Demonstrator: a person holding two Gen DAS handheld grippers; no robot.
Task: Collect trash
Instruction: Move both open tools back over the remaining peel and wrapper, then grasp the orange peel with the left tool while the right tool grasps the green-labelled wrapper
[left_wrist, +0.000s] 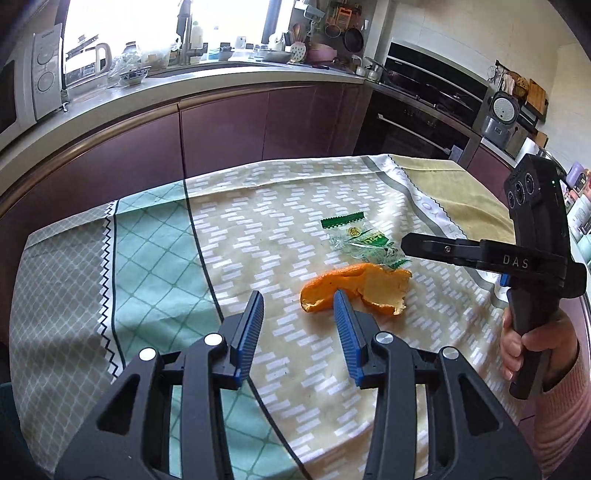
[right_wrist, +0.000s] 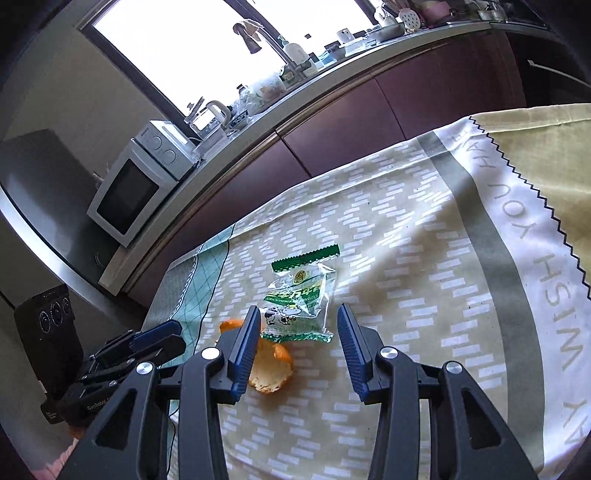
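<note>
In left view only: hand (left_wrist: 524, 343).

Readable lettering, by carrier. Right gripper (left_wrist: 406, 245): "DAS" in pale capitals on the black body behind its fingers, seen from the left wrist view. Left gripper (right_wrist: 173, 338): "GenRobot" in small white letters on its black side, the rest of the line cut off. Tablecloth (right_wrist: 424, 258): a white border band carrying grey capitals, "WISH YOU HAVE" legible, with further letters running out of view at the lower edge; in the left wrist view only "YOU" can be made out. Snack wrapper (right_wrist: 299, 301): green-and-clear plastic with printed characters and a round emblem, too small to read. Microwave (right_wrist: 129, 192): a short brand word above its dials, illegible.
</note>
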